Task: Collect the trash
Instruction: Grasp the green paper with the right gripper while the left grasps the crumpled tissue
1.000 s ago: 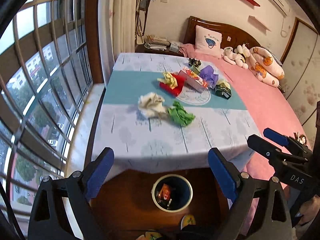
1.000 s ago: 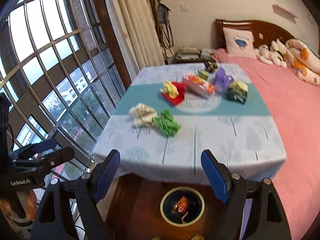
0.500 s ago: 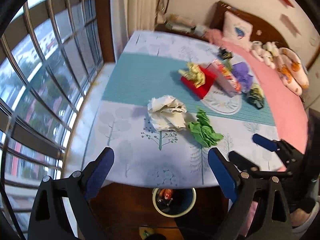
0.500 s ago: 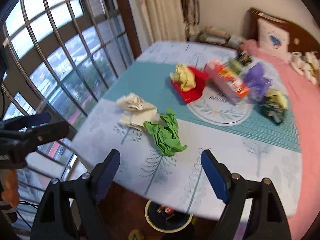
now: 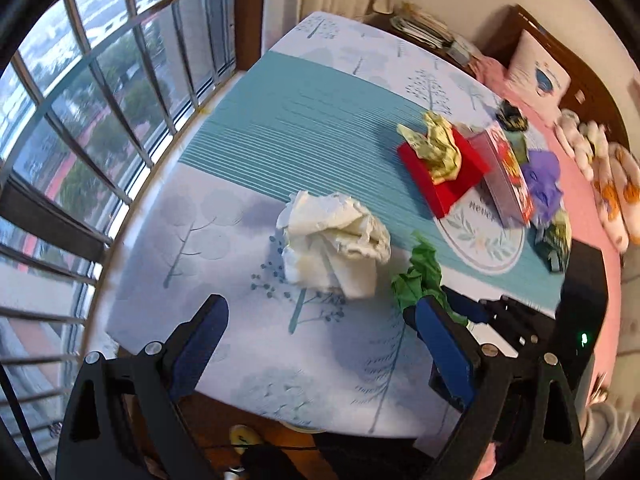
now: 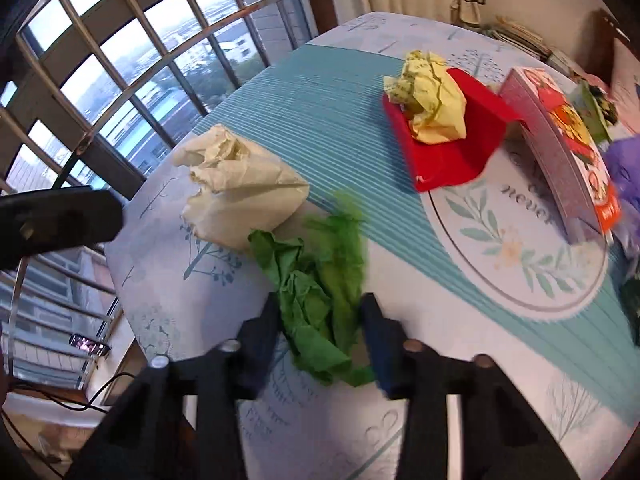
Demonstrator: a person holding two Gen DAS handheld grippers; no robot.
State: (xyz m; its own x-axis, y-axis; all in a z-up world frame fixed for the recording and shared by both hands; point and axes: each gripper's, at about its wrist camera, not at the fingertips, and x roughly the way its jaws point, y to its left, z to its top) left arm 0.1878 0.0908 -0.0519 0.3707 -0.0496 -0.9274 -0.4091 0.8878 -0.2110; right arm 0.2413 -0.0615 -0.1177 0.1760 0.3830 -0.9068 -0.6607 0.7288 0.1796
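1. The right gripper [image 6: 320, 320] has its blue fingers [image 6: 262, 334] pulled in on either side of the green crumpled paper [image 6: 316, 280]. They look pressed against it, so it's pinching the wad, which sits on the table's near half.
2. The left gripper [image 5: 320, 344] is spread wide with nothing between its pads, hovering over the near edge of the table [image 5: 240, 280]. The white crumpled paper [image 5: 332, 244] lies just ahead of it, roughly centred between the fingers.
3. From the left wrist view the same green wad [image 5: 420, 276] sits right beside the white one, on its right, partly hidden behind the left gripper's right finger.
4. In the right wrist view the white paper [image 6: 240, 188] touches the green wad on its far left side.
5. Farther back there's a red box [image 6: 448, 140] with a yellow crumpled paper [image 6: 432, 96] sitting in it.
6. Right of that, a purple-sided snack box [image 6: 560, 136] is lying tilted on the round printed emblem [image 6: 520, 248] of the tablecloth.
7. Past it there's a purple wad [image 5: 544, 184] and a dark green wrapper [image 5: 556, 240], both a bit blurry.
8. Barred window [image 5: 80, 120] on the left, pink bed [image 5: 580, 184] on the right.
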